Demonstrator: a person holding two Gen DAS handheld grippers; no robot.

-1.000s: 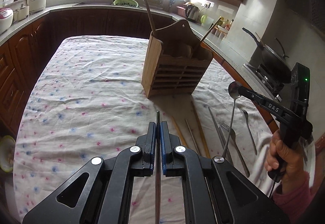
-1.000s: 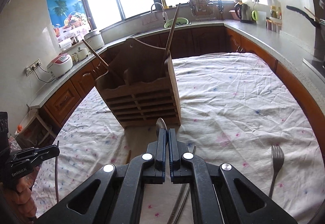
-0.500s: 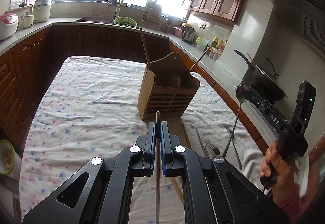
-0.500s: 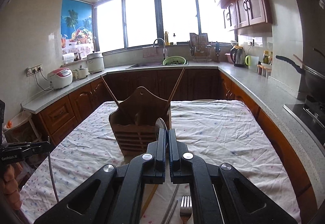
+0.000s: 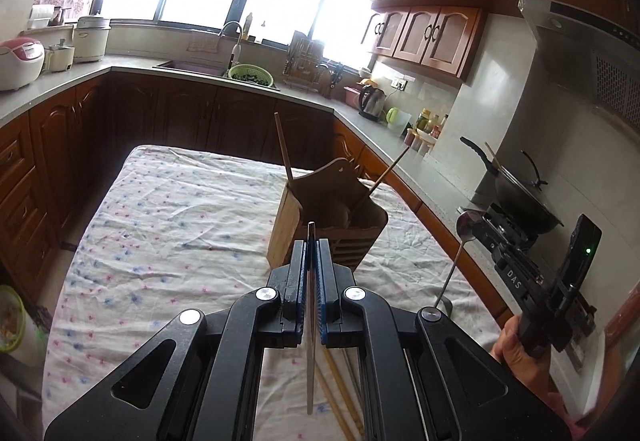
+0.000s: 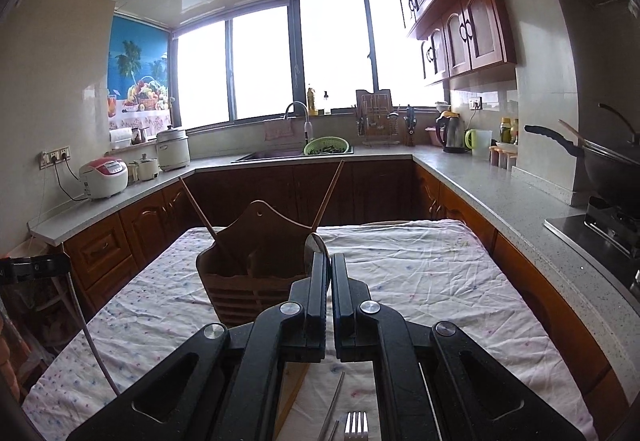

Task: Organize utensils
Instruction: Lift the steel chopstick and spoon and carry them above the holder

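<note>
A wooden utensil holder stands on the cloth-covered table, with two wooden chopsticks leaning out of it. My left gripper is shut on a thin metal chopstick, held above the table just short of the holder. In the right wrist view that gripper shows at the left edge with the stick hanging from it. My right gripper is shut on a metal spoon, bowl upward. From the left it appears as a gripper with the spoon, to the right of the holder.
Wooden chopsticks, metal chopsticks and a fork lie on the cloth near me. A wok sits on the stove at right. Counters with a sink, a kettle and rice cookers ring the table.
Both grippers have risen and tilted upward, each still shut on its utensil. The holder now sits lower and farther off in both views.
</note>
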